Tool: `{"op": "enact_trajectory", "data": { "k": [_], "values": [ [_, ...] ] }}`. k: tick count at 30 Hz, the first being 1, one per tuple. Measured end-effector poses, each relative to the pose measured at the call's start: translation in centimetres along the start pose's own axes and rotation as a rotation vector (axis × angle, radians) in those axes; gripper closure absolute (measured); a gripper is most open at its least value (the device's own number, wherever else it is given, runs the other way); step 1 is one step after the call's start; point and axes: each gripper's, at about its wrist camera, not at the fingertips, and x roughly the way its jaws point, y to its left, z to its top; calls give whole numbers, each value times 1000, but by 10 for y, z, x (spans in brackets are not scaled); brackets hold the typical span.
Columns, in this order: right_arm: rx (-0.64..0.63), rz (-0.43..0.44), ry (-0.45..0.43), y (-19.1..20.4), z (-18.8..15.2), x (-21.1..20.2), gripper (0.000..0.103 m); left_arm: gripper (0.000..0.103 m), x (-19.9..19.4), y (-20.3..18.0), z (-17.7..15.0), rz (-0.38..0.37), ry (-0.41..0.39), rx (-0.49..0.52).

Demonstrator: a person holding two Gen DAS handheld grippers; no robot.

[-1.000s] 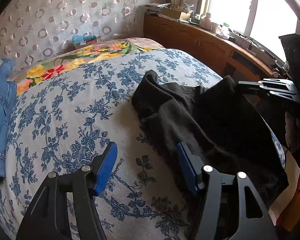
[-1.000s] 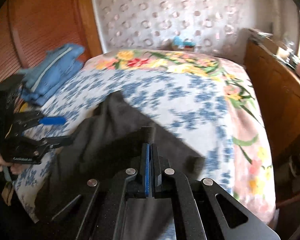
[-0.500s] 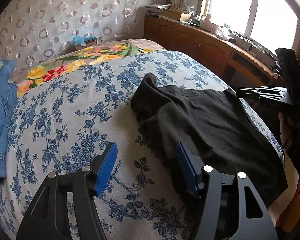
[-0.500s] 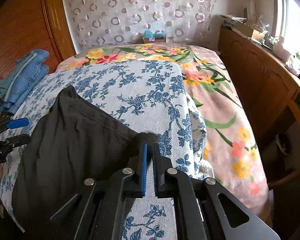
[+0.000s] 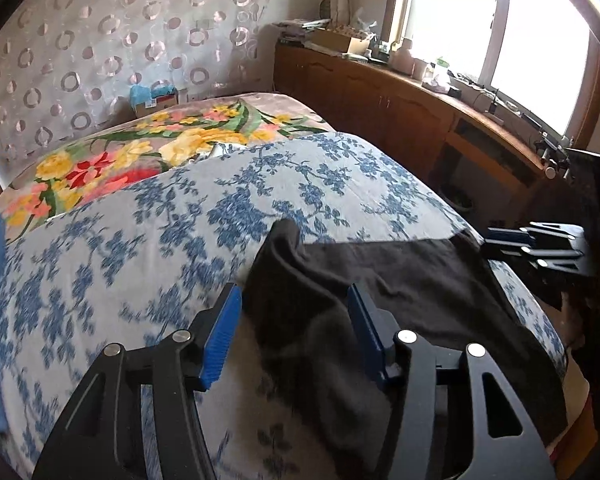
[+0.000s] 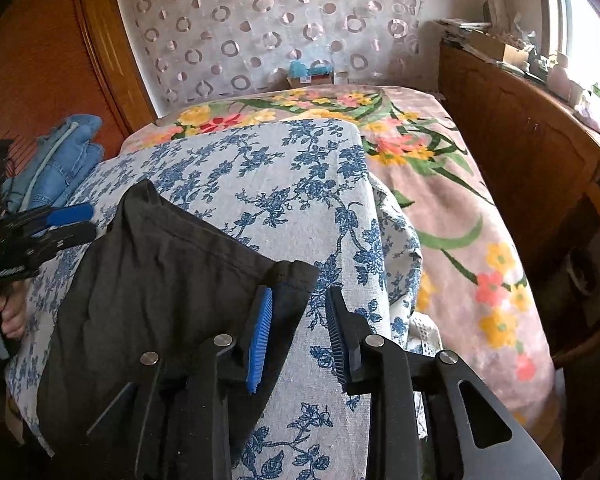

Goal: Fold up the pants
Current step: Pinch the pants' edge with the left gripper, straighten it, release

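Black pants lie spread on the blue-flowered sheet. My left gripper hovers over their left edge. Its jaws are closing, with cloth lying below and between the blue pads and untouched by them. My right gripper sits at the pants' far right corner with its jaws opening. The corner lies loose on the sheet just ahead of its fingers. Each gripper shows in the other's view: the right gripper at the right edge, the left gripper at the left edge.
Folded blue jeans lie at the bed's left side. A flowered blanket covers the bed beyond and right of the sheet. A wooden cabinet runs under the window. A person's hand holds the left gripper.
The right gripper came down and its shut jaws parted, leaving the pants corner on the sheet. The pants now lie flatter. The left gripper moved right over the pants' edge.
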Motion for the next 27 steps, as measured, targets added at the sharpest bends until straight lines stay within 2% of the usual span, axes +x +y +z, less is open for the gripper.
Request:
{"op": "enact_trajectory", "data": {
  "k": [3,6,7,8,9,11,12,16,17,20,23,25,27],
  "values": [
    [1,9,12,0,1,4,74,46,21,0,5,32,34,1],
    [-4,9,26,1,1,8,74,47,29,3,7,17,41,-13],
    [-5,12,30,1,1,9,74,51,29,3,7,20,36,-10],
    [-8,14,35,1,1,10,74,62,29,2,7,22,32,-4],
    [-9,13,39,1,1,11,74,68,29,1,7,25,30,6],
    [-11,18,43,1,2,13,74,91,28,2,6,29,31,13],
    [-10,22,46,1,2,14,74,94,26,3,6,22,29,12],
    [-2,29,47,-1,5,14,77,96,9,12,10,13,-18,-17],
    [-1,24,36,-1,5,12,91,96,3,14,11,7,-38,-27],
    [-9,32,-13,3,6,3,99,96,-4,18,11,12,-58,-25],
    [-5,17,-51,7,9,-2,99,96,3,25,9,26,-33,-40],
    [-5,8,-40,9,9,2,99,95,7,24,8,39,-18,-41],
    [-2,-15,-13,9,9,7,98,89,5,22,6,54,-11,-32]
  ]
}}
